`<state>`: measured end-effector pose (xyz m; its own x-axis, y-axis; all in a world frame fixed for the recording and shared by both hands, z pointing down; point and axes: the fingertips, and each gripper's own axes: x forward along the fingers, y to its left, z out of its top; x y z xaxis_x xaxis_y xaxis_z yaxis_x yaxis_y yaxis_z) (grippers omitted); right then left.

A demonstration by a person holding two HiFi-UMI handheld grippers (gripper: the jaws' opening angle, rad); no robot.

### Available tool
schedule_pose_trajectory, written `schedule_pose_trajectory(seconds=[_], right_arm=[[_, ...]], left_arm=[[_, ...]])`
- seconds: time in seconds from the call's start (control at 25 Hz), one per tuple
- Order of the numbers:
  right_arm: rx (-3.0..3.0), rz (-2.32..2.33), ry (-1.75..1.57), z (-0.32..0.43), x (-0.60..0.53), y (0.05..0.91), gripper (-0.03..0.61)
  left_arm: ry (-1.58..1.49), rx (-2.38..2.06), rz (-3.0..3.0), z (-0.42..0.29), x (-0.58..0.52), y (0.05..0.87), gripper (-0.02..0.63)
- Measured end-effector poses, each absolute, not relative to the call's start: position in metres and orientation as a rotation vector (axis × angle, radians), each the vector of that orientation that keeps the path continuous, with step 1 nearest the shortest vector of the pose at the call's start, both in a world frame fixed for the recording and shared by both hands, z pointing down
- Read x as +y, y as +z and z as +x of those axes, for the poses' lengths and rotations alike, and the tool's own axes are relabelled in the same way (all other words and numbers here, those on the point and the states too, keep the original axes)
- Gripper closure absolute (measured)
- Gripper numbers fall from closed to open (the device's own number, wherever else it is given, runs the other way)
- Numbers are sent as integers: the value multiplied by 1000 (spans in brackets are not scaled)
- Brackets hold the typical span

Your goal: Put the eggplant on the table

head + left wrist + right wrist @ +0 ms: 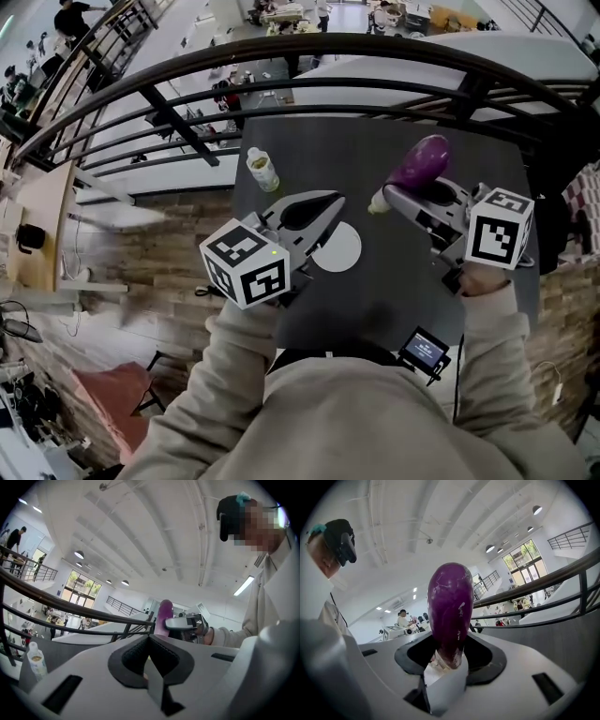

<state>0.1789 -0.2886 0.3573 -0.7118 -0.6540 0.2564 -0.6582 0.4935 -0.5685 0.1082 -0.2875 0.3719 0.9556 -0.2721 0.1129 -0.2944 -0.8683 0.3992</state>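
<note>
Right gripper (398, 194) hangs above the dark table (309, 141), my jaws clamped on the stem end of the eggplant (420, 161); purple body juts out, clear of the tabletop. Left gripper (330, 200): jaws together, empty. White disc (339, 251) lies just beside it. Small bottle (263, 171) stands on the table, further left.

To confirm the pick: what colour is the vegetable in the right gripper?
Deep purple. The eggplant shows best in the right gripper view.

A small bottle (263, 170) stands upright, up-left of a flat white disc (339, 249). A dark railing (309, 45) curves behind them, with people (70, 17) on the floor beyond.
</note>
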Motion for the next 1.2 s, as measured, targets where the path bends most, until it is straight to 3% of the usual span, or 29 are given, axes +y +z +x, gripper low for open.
schedule_pose_trajectory(seconds=[1.2], right_arm=[[-2262, 965, 1396, 119, -300, 553, 382]], left_arm=[[140, -440, 2439, 63, -305, 511, 607]])
